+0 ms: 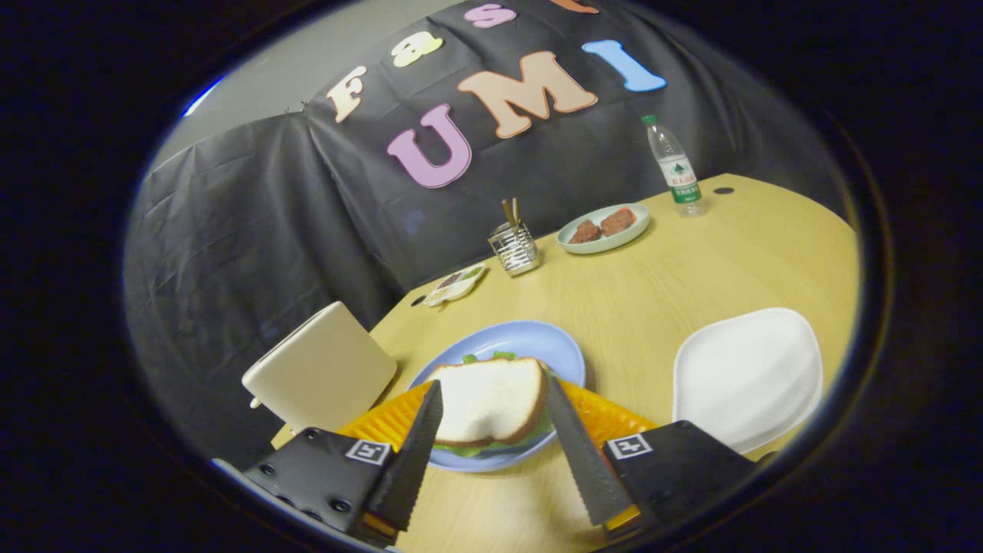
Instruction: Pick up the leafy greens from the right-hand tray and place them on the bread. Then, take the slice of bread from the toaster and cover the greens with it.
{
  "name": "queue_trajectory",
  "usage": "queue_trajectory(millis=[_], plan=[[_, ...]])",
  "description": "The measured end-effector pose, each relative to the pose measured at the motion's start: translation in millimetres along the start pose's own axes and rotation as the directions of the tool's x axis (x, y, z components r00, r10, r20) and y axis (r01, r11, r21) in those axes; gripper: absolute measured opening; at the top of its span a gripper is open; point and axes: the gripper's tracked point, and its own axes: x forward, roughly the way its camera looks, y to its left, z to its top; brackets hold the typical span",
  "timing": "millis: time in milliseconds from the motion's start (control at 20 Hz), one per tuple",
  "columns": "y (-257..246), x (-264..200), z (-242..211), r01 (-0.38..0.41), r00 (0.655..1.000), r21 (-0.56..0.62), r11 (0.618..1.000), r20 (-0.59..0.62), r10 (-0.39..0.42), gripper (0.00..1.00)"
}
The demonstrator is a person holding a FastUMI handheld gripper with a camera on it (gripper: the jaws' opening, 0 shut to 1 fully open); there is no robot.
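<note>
Two fingers: the gripper (491, 395) stands spread wide, one finger on each side of the bread slice (491, 411), neither clearly pressing it.
Bread slice: lies on top of the leafy greens (491, 356) on the blue plate (530, 342).
Toaster (322, 369): just left of the blue plate.
White tray (749, 376): right of the blue plate, bare.

white bread (491, 399), green leaves (503, 355), blue plate (530, 342), yellow table (653, 276)
</note>
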Motion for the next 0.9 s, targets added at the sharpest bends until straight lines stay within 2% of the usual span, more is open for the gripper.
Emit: queue_trajectory(millis=[150,450,600,900], plan=[[-2,-15,21,-0.001,0.998,-0.072,0.997,0.057,0.005,1.00],[-7,-50,85,0.006,0.982,-0.170,0.985,0.189,0.027,1.00],[-5,-68,127,0.012,0.959,-0.228,0.974,0.277,0.053,1.00],[-2,-102,179,0.054,0.919,-0.330,0.943,0.386,0.083,1.00]])
